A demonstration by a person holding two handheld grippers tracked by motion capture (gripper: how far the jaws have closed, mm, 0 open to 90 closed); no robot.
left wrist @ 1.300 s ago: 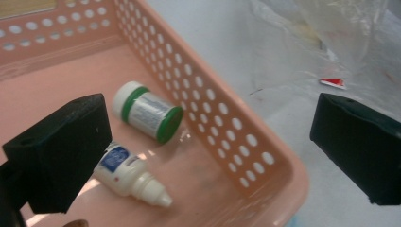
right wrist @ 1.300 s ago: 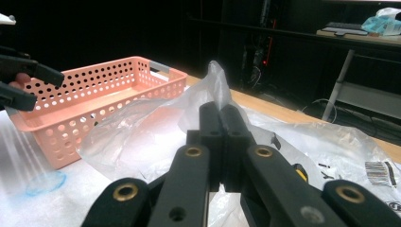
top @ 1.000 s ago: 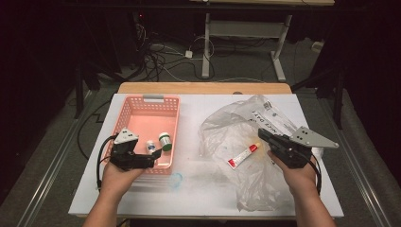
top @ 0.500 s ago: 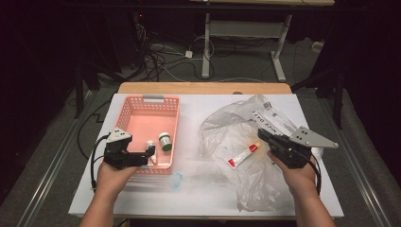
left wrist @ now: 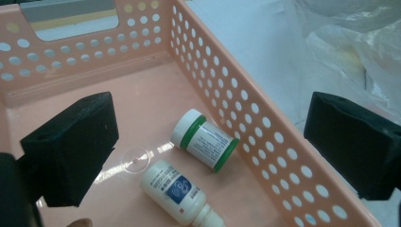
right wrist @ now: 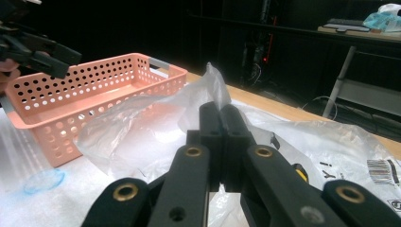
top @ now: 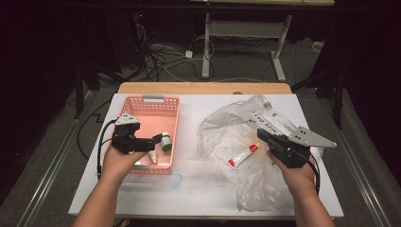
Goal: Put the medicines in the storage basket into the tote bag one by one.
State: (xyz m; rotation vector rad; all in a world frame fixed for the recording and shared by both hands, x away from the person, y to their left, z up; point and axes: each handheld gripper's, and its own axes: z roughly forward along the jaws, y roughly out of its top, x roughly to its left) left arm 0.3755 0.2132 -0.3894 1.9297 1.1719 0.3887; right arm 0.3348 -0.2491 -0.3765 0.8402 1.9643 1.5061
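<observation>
Over the pink basket [top: 142, 106] our left gripper [top: 156, 140] hangs released; right gripper [top: 261, 134], clenched on the plastic bag [top: 222, 132], could drag the tube [top: 242, 155] off.

A small clear bluish cap [top: 175, 178] lies on the white table [top: 203, 194], near the left tool [top: 158, 141] on the person's side. Far beyond that tool, black cables [top: 161, 51] tangle on the floor [top: 241, 66] beside a white desk frame [top: 206, 47].

Lab; dark room; floor cables [top: 163, 52]; height-adjustable desk frame [top: 246, 33].
</observation>
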